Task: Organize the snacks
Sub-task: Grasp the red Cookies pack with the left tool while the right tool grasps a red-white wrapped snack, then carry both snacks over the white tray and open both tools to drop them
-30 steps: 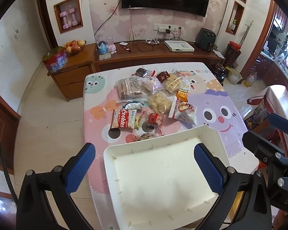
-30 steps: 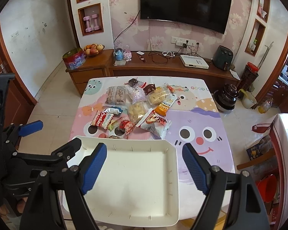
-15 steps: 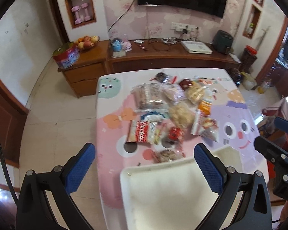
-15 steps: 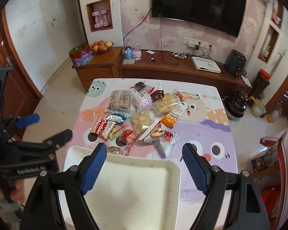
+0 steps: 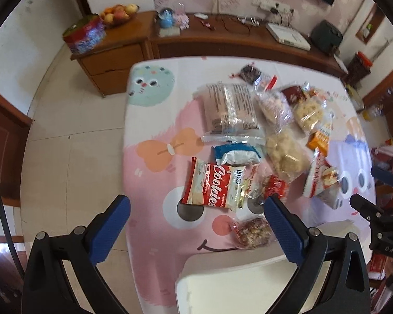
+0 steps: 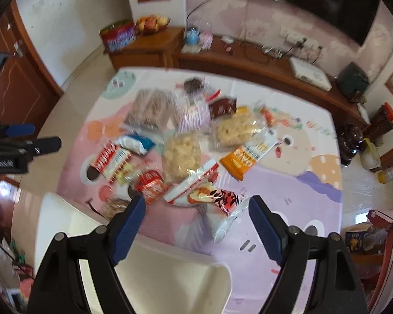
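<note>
Cartoon tablecloth: snack pile (tray nearest), sideboard behind.

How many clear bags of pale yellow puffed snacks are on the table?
2. One clear bag of yellow puffs lies mid-pile; a second clear bag lies behind it. More may be hidden.

Glossy crinkled plastic snack packets; smooth white plastic tray; polished wooden sideboard
</note>
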{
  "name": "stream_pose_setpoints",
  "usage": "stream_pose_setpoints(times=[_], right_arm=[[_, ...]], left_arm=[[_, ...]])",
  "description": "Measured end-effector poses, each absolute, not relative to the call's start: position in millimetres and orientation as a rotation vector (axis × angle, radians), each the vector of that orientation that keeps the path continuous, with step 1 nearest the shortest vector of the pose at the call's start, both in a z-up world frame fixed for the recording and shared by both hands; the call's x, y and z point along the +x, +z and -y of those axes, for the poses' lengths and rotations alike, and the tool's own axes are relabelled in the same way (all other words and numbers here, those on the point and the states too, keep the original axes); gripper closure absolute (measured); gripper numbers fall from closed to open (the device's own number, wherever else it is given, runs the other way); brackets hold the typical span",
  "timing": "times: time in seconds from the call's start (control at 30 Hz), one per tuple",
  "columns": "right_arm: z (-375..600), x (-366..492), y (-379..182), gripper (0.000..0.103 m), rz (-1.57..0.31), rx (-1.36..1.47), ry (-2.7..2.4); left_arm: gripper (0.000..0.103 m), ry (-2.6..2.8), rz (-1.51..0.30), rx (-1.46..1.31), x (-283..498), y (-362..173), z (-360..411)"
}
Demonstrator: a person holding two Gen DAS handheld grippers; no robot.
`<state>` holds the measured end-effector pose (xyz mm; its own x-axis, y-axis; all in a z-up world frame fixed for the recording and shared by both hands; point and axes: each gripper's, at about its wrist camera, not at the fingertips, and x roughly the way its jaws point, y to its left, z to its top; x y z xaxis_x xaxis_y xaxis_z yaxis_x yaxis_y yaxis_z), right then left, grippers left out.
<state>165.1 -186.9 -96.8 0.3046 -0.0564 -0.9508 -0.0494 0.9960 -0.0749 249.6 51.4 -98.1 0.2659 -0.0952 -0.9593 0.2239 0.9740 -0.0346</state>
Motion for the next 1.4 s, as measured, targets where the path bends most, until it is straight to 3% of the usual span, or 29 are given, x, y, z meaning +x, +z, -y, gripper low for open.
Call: stream_pose_setpoints(times=[0.47,0.6,0.63,0.67,0.77,0.83,0.97,1.4], right_arm=[[195,187,-194,0.022,-1.489,-0.285,0.110],[194,188,-210,0.022,-1.522,-0.319,0.096],[195,189,-211,0.023,-1.525,-0.310,0.093],[196,189,-212,0.032,-1.528,-0.301,0.090],[207,190,-214,0.057,-1.564,-0.214,0.113],[212,189,-213,0.061,-1.560,-0.178,0.120],[221,186,-205,0.075,-1.535,-0.142,0.107],[221,168,-130,0.078,-1.348,-0.025,0.060]], left_arm=[[0.003,-0.197,-1.503,0.217,290,-206,-11],[0.016,-0.205,-1.540,0.170,298,-224,-8],[0.028,-0.211,-1.534,0.148,299,-224,-9],[0.034,-0.224,-1.535,0.123,301,-224,-10],[0.045,-0.226,-1.539,0.096,302,-225,-14],[0.054,-0.234,-1.533,0.086,301,-226,-14],[0.054,-0.225,-1.494,0.095,298,-220,-16],[0.055,-0.206,-1.315,0.089,261,-120,-27]])
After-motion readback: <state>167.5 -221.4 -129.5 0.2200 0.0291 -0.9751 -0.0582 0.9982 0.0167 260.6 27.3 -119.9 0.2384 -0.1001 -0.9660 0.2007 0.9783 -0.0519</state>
